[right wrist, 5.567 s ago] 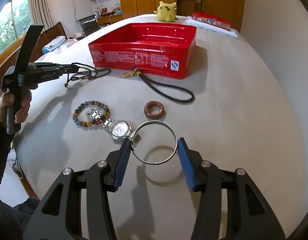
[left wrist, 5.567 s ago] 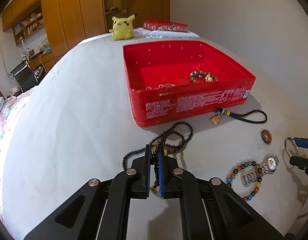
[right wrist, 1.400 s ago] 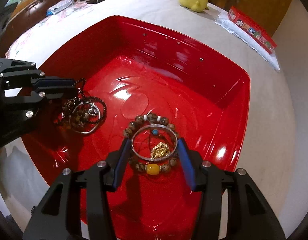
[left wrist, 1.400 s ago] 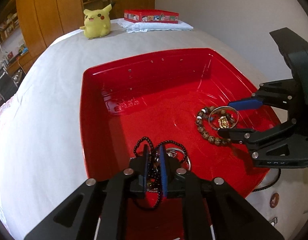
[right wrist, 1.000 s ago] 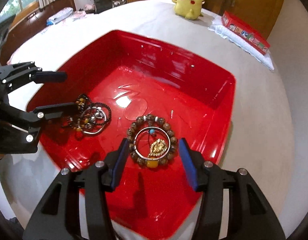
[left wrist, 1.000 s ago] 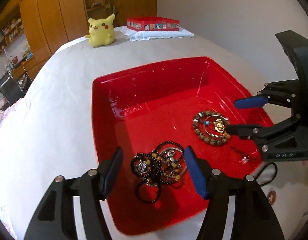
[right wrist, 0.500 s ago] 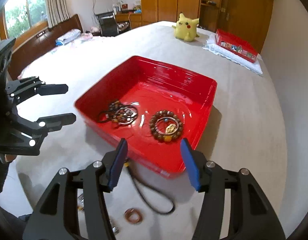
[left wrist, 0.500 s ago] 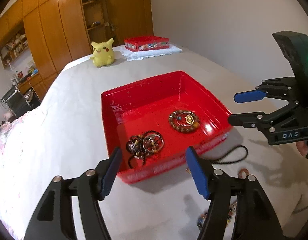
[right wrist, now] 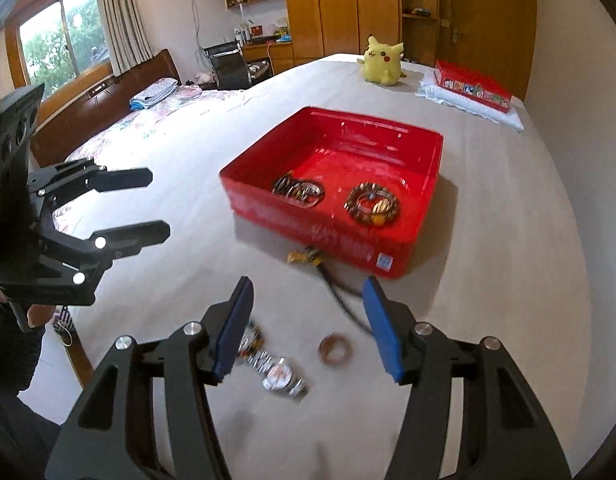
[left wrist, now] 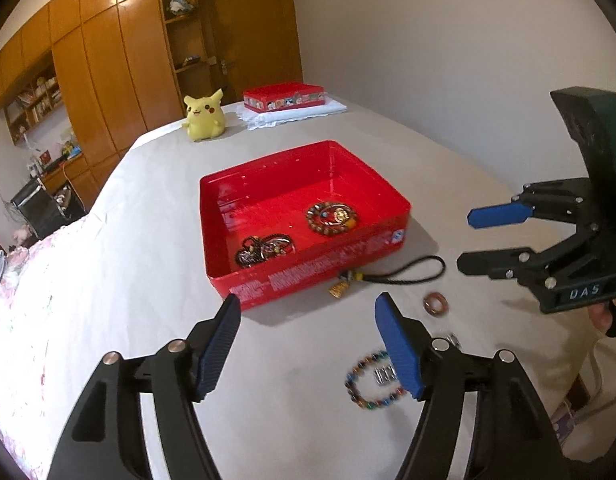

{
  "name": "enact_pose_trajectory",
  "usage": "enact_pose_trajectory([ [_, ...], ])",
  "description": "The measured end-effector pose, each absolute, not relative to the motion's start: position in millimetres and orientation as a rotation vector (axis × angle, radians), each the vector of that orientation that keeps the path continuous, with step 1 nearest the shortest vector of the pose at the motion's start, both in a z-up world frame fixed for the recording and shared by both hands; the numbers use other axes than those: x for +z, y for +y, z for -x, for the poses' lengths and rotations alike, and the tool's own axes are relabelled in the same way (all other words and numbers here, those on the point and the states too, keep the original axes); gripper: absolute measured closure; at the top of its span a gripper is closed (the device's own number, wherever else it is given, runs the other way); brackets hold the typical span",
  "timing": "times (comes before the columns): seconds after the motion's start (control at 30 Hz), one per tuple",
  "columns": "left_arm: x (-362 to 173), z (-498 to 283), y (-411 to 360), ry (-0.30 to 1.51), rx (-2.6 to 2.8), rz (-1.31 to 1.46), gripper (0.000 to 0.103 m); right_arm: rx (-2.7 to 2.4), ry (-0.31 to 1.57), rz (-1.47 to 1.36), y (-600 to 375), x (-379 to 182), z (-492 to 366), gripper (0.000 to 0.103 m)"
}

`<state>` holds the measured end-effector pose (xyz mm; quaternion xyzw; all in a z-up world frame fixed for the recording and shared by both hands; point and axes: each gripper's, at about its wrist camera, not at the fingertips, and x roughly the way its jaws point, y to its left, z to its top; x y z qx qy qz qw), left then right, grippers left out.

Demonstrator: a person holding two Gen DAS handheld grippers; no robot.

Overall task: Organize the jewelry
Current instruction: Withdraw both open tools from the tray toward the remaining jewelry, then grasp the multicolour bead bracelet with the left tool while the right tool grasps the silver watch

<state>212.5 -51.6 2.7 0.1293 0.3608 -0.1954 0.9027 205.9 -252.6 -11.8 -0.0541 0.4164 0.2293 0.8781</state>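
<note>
The red tin tray (left wrist: pixel 308 276) (right wrist: pixel 319 232) lies on the white bed. Inside it are a black bead necklace (left wrist: pixel 264 250) (right wrist: pixel 298 190) tangled with a bangle, and a brown bead bracelet (left wrist: pixel 331 216) (right wrist: pixel 371 204) ringing a silver bangle. In front of the tray lie a black cord with a gold charm (left wrist: pixel 391 276), a brown ring (left wrist: pixel 435 304) (right wrist: pixel 335 350), a coloured bead bracelet (left wrist: pixel 367 400) and a watch (right wrist: pixel 278 374). My left gripper (left wrist: pixel 306 304) (right wrist: pixel 158 205) hovers before the tray, jaws opening, empty. My right gripper (right wrist: pixel 308 286) (left wrist: pixel 467 242) stands open and empty above the ring.
A yellow plush toy (left wrist: pixel 204 118) and a red patterned box (left wrist: pixel 284 98) on a white cloth sit at the bed's far end. A wooden headboard (right wrist: pixel 108 100) is at the left, a wall at the right. The bed edge is close below the loose jewelry.
Both grippers have let go inside the tray, the left of the black necklace, the right of the silver bangle. They have drawn back and up, jaws wider. The loose jewelry has come into view.
</note>
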Motion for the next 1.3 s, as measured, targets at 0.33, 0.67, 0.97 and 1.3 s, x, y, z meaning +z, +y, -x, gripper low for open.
enact_pose_trajectory([
  [0.33, -13.2, -182.1, -47.6, 0.768, -0.423, -0.246, 0.031, 0.457, 0.892, 0.048, -261.0, -37.3, -165.0, 0.045],
  [0.67, -82.0, -164.3, -36.3, 0.889, -0.469, -0.181, 0.031, 0.429, 0.977, -0.004, -271.3, -92.4, -139.4, 0.045],
  [0.97, -120.6, -180.9, -69.3, 0.96, -0.51, -0.272, 0.027, 0.435, 1.001, -0.035, -275.6, -110.6, -138.2, 0.045],
  [1.3, -123.6, -204.0, -82.4, 0.939, -0.523, -0.283, 0.047, 0.438, 1.005, -0.053, -280.3, -112.4, -141.4, 0.045],
])
